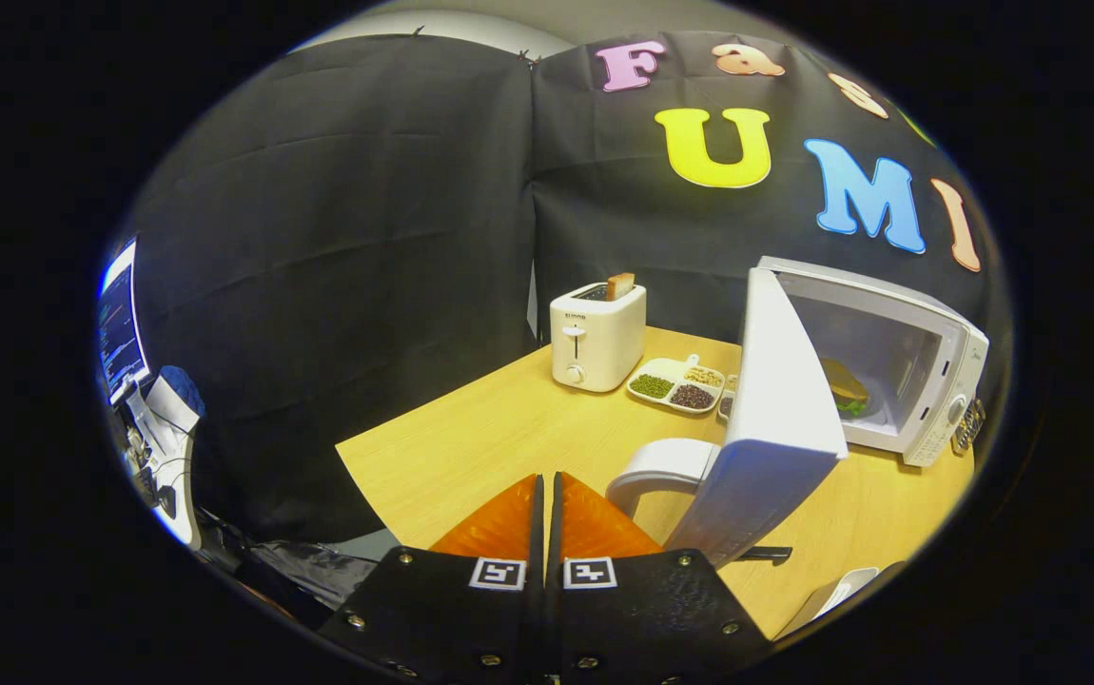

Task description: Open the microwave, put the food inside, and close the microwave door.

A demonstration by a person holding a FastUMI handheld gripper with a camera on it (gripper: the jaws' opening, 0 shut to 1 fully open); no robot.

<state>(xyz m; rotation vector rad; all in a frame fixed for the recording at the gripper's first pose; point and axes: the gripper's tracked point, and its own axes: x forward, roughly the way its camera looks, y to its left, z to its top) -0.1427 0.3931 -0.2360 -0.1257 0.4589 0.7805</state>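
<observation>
Wooden table (471, 447) carries the microwave (899, 362); its door (775, 419) stands open, food (847, 388) already inside (a sandwich, by appearance). Closing remains. My gripper (547, 504) is pressed closed, holding nothing, beside the door.

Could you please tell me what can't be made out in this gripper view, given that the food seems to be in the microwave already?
- Food in the microwave: partly hidden by the open door; its kind is unclear.
- White handle: whether it belongs to the door is unclear.
- Control knobs: too small to read.
- Tray compartments: right end hidden by the door.
- Gripper: jaws together, holding nothing.
</observation>
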